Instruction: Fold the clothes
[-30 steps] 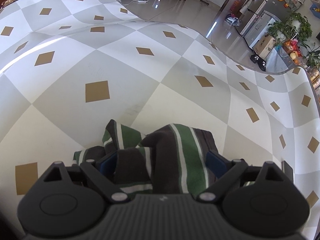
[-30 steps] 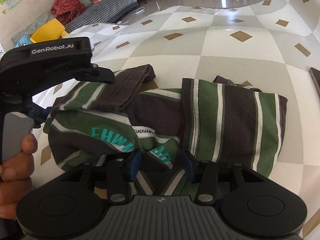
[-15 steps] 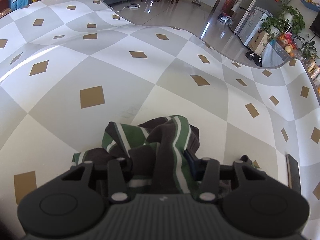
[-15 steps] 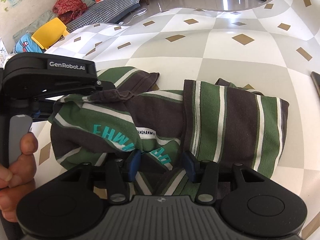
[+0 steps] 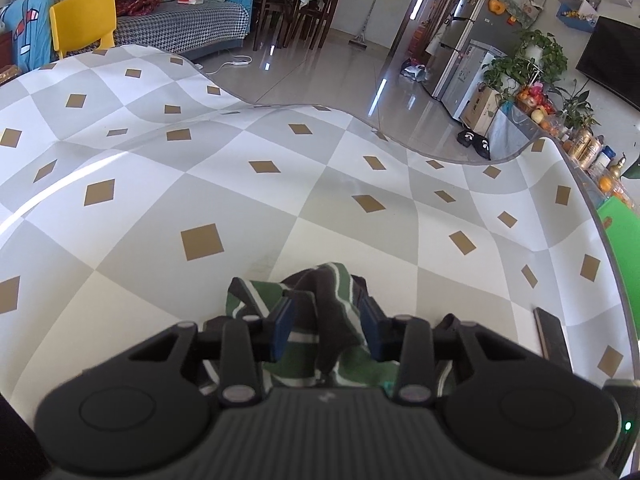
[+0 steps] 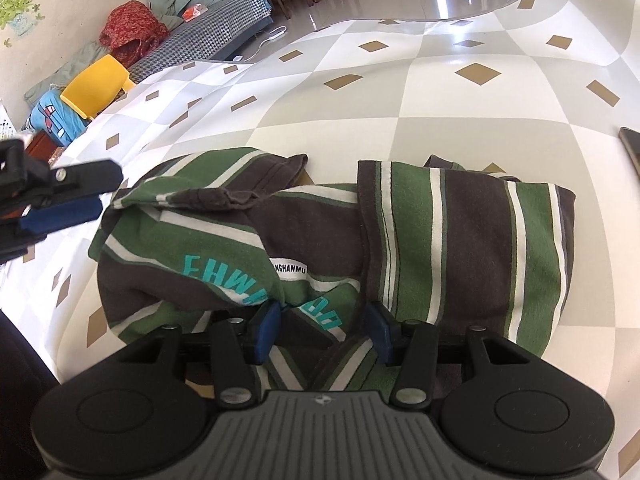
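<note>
A green, brown and white striped shirt with teal lettering lies partly folded on the checkered tablecloth. Its right part is folded over flat; its left part is bunched. My left gripper has its jaws part closed, with a bunched fold of the shirt standing between the pads; in the right wrist view the left gripper sits just off the shirt's left edge. My right gripper hovers at the shirt's near edge, jaws apart with cloth between the pads.
A dark phone lies at the table's right edge; it also shows in the right wrist view. A yellow chair, a sofa and a plant shelf stand beyond the table.
My left gripper narrowed its jaws around the shirt's left fold, then drew back to the left; the shirt's left side was dragged left and flattened. The right gripper stayed in place.
</note>
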Tool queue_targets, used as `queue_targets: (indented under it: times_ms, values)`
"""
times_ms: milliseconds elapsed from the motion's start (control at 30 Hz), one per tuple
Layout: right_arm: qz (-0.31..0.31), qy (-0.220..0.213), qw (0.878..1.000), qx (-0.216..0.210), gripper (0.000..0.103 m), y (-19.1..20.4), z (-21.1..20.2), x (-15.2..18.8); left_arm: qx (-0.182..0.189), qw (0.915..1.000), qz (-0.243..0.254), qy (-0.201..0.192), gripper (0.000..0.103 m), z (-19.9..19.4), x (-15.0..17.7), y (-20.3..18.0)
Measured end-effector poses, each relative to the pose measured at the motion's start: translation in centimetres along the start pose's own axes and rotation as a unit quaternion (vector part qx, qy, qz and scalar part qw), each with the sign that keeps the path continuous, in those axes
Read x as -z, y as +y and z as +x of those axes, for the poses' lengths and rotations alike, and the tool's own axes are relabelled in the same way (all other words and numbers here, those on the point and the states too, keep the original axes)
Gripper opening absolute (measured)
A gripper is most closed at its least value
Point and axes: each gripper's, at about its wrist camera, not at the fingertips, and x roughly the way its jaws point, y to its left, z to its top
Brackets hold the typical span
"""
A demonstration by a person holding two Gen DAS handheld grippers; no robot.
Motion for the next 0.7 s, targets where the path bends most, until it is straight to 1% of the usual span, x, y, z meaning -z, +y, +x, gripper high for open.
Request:
queue_targets:
  times_ms: [167,233,300,367,400,500,567,633,700]
  values:
    - [0.011,0.004,1.000,0.012,0.048,-0.2,-0.6,-0.4,0.002,0.9998,-0.016,0.014,0.035,-0.3,0.9,1.1]
    - [0.012,-0.013,1.000,0.011,0.047,-0.3,-1.5,-0.5,0.004,0.9996,-0.023,0.016,0.037,-0.4,1.0,1.4]
    - [0.024,-0.039,0.999,-0.004,0.047,-0.6,-2.5,-0.8,0.001,0.9997,-0.023,0.010,0.039,-0.6,0.8,1.4]
    - [0.038,-0.065,0.997,-0.020,0.047,-1.0,-3.6,-1.1,0.000,0.9995,-0.031,0.007,0.046,-0.6,0.7,1.8]
    - [0.049,-0.077,0.995,-0.035,0.048,-1.2,-4.0,-1.2,0.000,0.9994,-0.034,0.008,0.047,-0.4,0.6,1.9]
    - [0.081,-0.107,0.988,-0.080,0.048,-1.4,-4.6,-1.9,0.000,0.9990,-0.040,0.019,0.052,0.4,1.0,2.5]
    - [0.084,-0.128,0.983,-0.099,0.048,-1.0,-4.8,-2.5,0.004,0.9986,-0.044,0.028,0.055,0.9,1.4,2.8]
    - [0.076,-0.139,0.981,-0.112,0.048,-0.4,-4.6,-2.9,0.003,0.9982,-0.045,0.040,0.057,1.8,2.1,3.2]
    - [0.071,-0.136,0.980,-0.127,0.048,0.3,-4.0,-3.3,0.000,0.9977,-0.044,0.052,0.059,2.7,2.8,3.5]
